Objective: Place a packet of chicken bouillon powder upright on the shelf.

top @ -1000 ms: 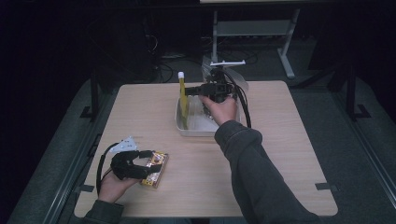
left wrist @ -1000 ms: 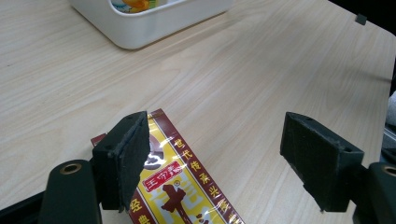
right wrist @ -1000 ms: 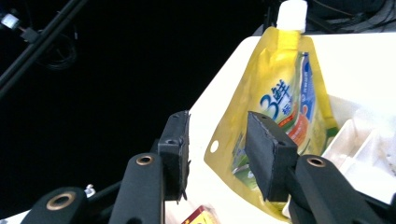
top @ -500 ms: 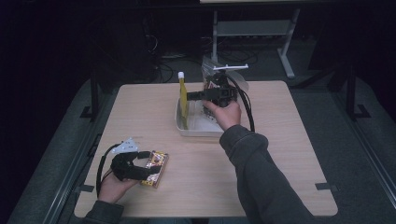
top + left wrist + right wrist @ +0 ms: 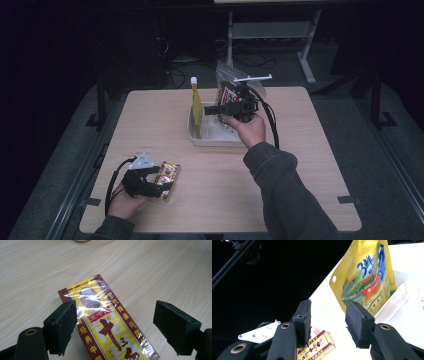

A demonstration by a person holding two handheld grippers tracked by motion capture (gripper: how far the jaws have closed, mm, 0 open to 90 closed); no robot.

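- The left gripper [image 5: 113, 327] stands wide open over a yellow-and-red box [image 5: 110, 325] that lies flat on the table [image 5: 300, 165], slanted between its jaws. Closing on the skew could likely twist it loose.
- The right gripper [image 5: 327, 322], narrowly parted and empty, hangs over the white tray [image 5: 212, 140]; a yellow pouch [image 5: 364, 280] stands ahead and could tip if bumped.

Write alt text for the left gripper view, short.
A yellow and dark-red cellophane-wrapped box printed with Chinese characters lies flat on a light wood table, between the open black jaws of the left claw. Whether the left jaw touches the box is unclear; the right stands apart.
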